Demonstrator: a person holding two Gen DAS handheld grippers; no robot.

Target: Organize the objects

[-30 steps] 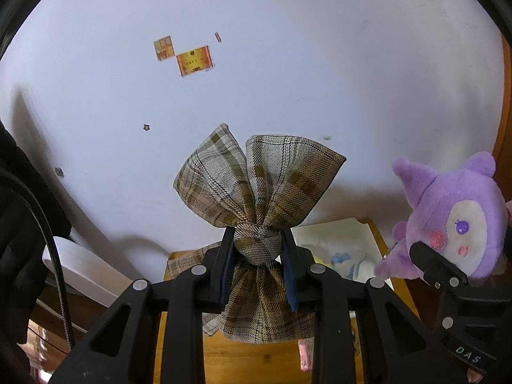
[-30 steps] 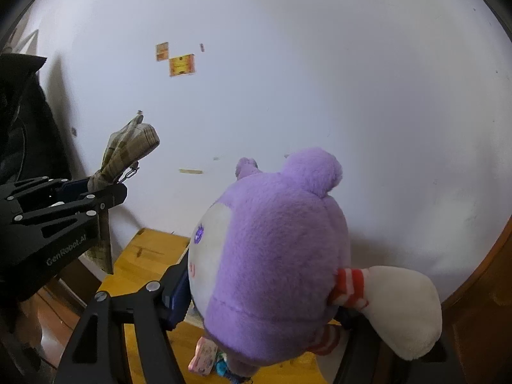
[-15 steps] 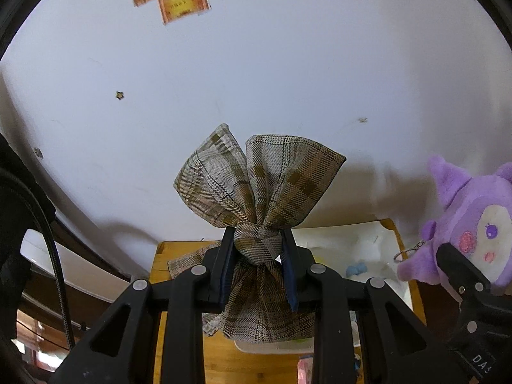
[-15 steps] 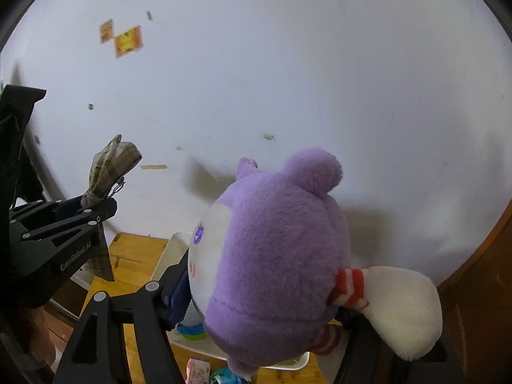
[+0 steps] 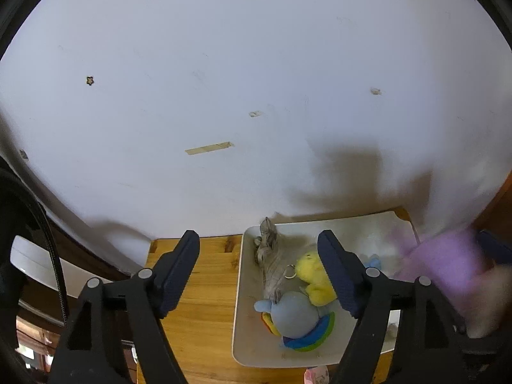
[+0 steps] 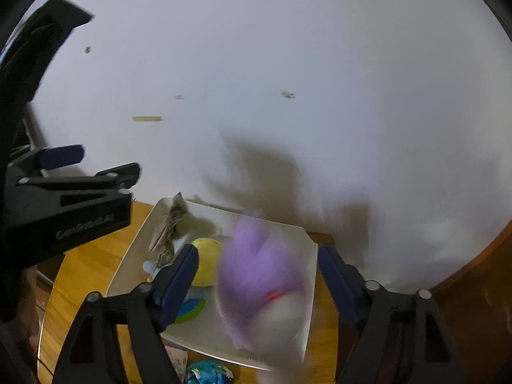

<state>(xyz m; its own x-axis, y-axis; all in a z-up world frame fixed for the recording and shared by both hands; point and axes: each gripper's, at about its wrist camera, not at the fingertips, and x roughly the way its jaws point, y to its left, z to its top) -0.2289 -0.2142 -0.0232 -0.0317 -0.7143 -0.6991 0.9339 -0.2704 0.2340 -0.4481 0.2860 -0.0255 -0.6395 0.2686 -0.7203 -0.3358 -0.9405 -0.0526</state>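
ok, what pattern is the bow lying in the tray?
Tan-and-brown plaid. The bow shows best in the left wrist view, at the far left of the white tray.

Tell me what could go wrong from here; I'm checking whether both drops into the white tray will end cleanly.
1. The purple plush is blurred between the open right gripper; it may bounce off the yellow toy or roll past the tray's near rim.
2. The plaid bow leans on the tray's far-left corner, so a knock could tip it onto the wooden table.
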